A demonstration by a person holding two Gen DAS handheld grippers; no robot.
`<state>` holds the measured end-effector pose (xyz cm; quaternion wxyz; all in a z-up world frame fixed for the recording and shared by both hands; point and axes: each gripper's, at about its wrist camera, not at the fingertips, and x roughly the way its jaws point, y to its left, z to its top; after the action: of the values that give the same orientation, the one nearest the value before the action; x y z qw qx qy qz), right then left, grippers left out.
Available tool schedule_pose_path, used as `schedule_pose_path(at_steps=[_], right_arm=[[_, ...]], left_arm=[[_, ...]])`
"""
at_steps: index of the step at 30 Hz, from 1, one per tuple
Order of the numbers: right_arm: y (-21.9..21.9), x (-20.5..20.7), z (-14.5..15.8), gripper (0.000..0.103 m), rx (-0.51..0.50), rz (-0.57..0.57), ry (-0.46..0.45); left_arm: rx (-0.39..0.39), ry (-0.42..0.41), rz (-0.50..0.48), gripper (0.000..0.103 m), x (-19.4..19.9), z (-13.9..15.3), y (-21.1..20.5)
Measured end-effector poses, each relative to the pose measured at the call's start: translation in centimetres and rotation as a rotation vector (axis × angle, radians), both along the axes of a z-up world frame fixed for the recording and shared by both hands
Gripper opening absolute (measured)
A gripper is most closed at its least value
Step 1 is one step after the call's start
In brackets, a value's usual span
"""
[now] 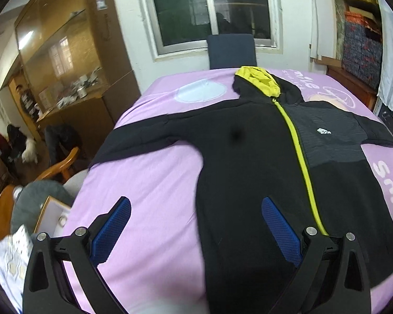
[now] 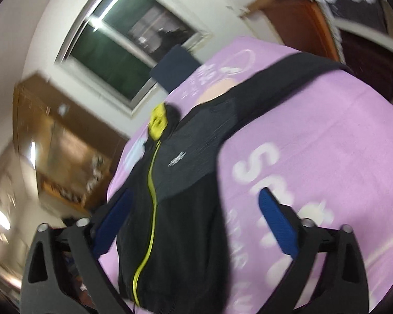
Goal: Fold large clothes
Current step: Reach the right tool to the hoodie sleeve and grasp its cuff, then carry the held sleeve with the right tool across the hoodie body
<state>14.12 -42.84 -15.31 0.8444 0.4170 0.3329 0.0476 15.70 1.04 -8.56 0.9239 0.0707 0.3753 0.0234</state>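
A black hooded jacket (image 1: 249, 162) with a yellow zip and a yellow-lined hood lies face up on the pink bedsheet (image 1: 149, 183), both sleeves spread out to the sides. The left gripper (image 1: 196, 206) hovers open above the jacket's lower left edge, nothing between its blue pads. In the tilted, blurred right wrist view the same jacket (image 2: 186, 183) runs from hood to hem. The right gripper (image 2: 196, 198) stands open over the jacket's lower right part, its pads apart from the cloth.
A dark blue chair back (image 1: 232, 51) stands behind the far edge under the window. A wooden cabinet (image 1: 65, 65) lines the left wall. A wooden chair (image 1: 63, 167) and an open box (image 1: 52, 217) sit at the sheet's left side. Stacked boxes (image 1: 361, 47) stand at the right.
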Motion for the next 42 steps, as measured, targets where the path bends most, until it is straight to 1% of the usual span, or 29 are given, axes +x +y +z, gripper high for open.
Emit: schedule_pose_path(at_steps=[2, 4, 8, 10, 12, 16, 17, 19, 22, 23, 24, 25, 26, 28, 30, 31, 33, 35, 37, 39, 41, 42], right_arm=[[-2.4, 1.7, -1.0, 0.076, 0.044, -0.044, 0.024], [-4.2, 3.6, -1.7, 0.072, 0.065, -0.075, 0.039], [-6.6, 6.9, -2.4, 0.072, 0.050, -0.143, 0.071], [-7.2, 8.4, -3.3, 0.072, 0.054, -0.170, 0.091], [-8.5, 9.9, -4.4, 0.072, 0.049, -0.221, 0.123], [-10.6, 11.5, -6.1, 0.072, 0.055, -0.303, 0.161], [-10.9, 11.9, -6.4, 0.071, 0.062, -0.315, 0.167], [-11.6, 12.6, -6.8, 0.067, 0.068, -0.335, 0.157], [-12.5, 13.1, -7.1, 0.065, 0.078, -0.377, 0.136], [-12.8, 13.1, -7.3, 0.058, 0.098, -0.392, 0.118], [-13.1, 13.0, -7.5, 0.055, 0.120, -0.405, 0.101], [-13.4, 12.8, -8.0, 0.051, 0.151, -0.419, 0.070], [-13.5, 12.6, -8.2, 0.045, 0.161, -0.428, 0.048], [-13.9, 12.2, -8.6, 0.039, 0.185, -0.439, 0.027], [-14.4, 12.1, -8.9, 0.039, 0.229, -0.433, 0.002], [-14.6, 12.1, -9.0, 0.037, 0.238, -0.435, 0.001], [-14.8, 12.0, -8.9, 0.036, 0.250, -0.439, -0.007], [-14.6, 11.8, -8.0, 0.036, 0.199, -0.443, -0.007], [-14.2, 12.3, -6.7, 0.036, 0.082, -0.444, 0.012], [-14.0, 13.2, -6.3, 0.036, 0.003, -0.455, 0.054], [-14.3, 13.9, -6.8, 0.036, -0.011, -0.468, 0.087], [-14.5, 14.2, -6.9, 0.034, -0.016, -0.472, 0.097]], left_arm=[[-0.006, 0.007, -0.022, 0.100, 2.0, -0.5, -1.2], [-0.011, 0.013, -0.036, 0.100, 3.9, -1.0, -2.3], [0.002, 0.038, -0.032, 0.100, 7.7, -1.9, -3.8], [0.007, 0.054, -0.030, 0.100, 9.7, -2.4, -4.6], [0.011, 0.061, -0.027, 0.100, 11.0, -2.8, -5.0], [0.015, 0.083, -0.008, 0.100, 13.8, -4.1, -5.8], [0.011, 0.094, -0.005, 0.100, 14.4, -4.5, -5.8], [-0.004, 0.119, 0.004, 0.100, 15.4, -5.7, -6.0], [-0.013, 0.171, 0.015, 0.100, 16.3, -7.8, -6.1], [-0.014, 0.182, 0.017, 0.100, 16.4, -8.3, -6.0], [-0.042, 0.168, 0.019, 0.100, 16.3, -8.3, -5.6], [-0.056, 0.175, 0.021, 0.100, 16.4, -8.4, -5.4], [-0.071, 0.181, 0.019, 0.100, 16.5, -8.5, -5.1], [-0.096, 0.186, 0.022, 0.100, 16.6, -8.6, -4.8], [-0.113, 0.189, 0.020, 0.100, 16.4, -8.6, -4.5], [-0.120, 0.191, 0.021, 0.100, 16.4, -8.7, -4.4], [-0.131, 0.194, 0.029, 0.100, 16.4, -8.8, -4.1], [-0.142, 0.200, 0.037, 0.100, 16.3, -8.8, -3.8], [-0.154, 0.209, 0.052, 0.100, 16.5, -9.0, -3.5], [-0.152, 0.207, 0.054, 0.100, 16.5, -8.9, -3.6], [-0.142, 0.203, 0.056, 0.100, 16.4, -8.9, -3.8], [-0.136, 0.200, 0.056, 0.100, 16.4, -8.9, -3.9]])
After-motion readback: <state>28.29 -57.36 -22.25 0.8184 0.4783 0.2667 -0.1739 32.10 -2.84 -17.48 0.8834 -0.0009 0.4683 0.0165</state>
